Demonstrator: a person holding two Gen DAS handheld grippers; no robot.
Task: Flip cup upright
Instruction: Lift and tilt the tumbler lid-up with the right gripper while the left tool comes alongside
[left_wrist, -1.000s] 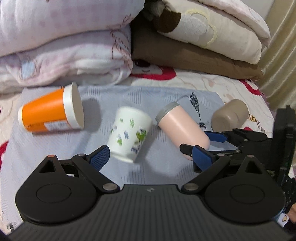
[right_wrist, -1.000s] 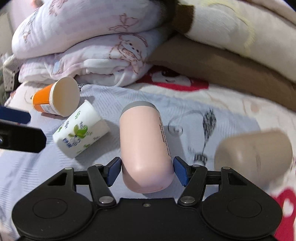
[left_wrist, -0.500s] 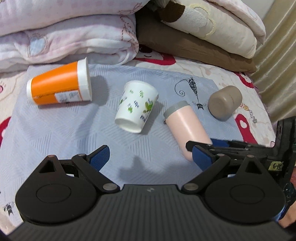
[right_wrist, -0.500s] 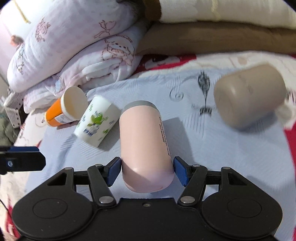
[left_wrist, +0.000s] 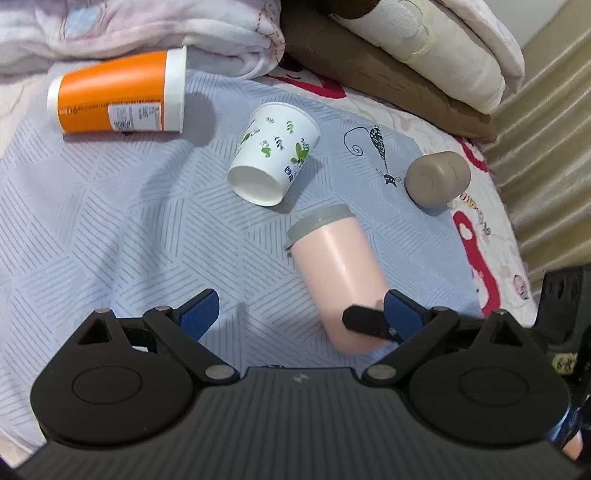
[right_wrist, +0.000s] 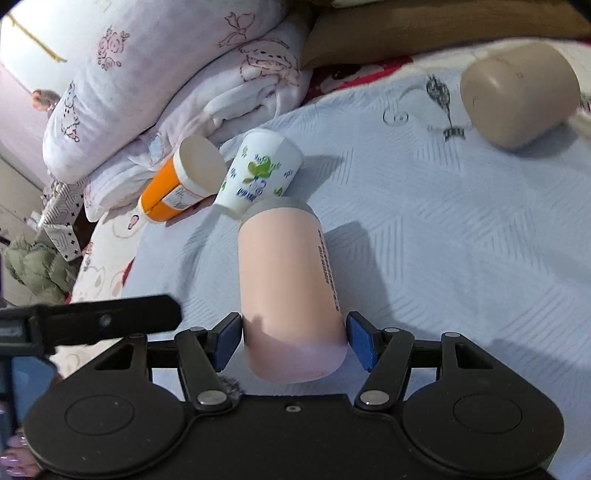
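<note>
My right gripper (right_wrist: 294, 338) is shut on the base end of a pink cup (right_wrist: 288, 280) with a grey rim, held tilted, rim end pointing down toward the grey mat (right_wrist: 443, 240). The pink cup also shows in the left wrist view (left_wrist: 338, 273), with a right finger (left_wrist: 365, 319) across its lower end. My left gripper (left_wrist: 299, 314) is open and empty, above the mat, just left of the pink cup.
An orange cup (left_wrist: 118, 98), a white leaf-patterned paper cup (left_wrist: 273, 162) and a beige cup (left_wrist: 437, 179) lie on their sides on the mat (left_wrist: 110, 221). Folded quilts and pillows (left_wrist: 369, 44) are stacked behind. A curtain (left_wrist: 546, 129) hangs at the right.
My right gripper has lifted and tipped the pink cup's base end upward. My left gripper has risen and looks down more steeply, staying open.
</note>
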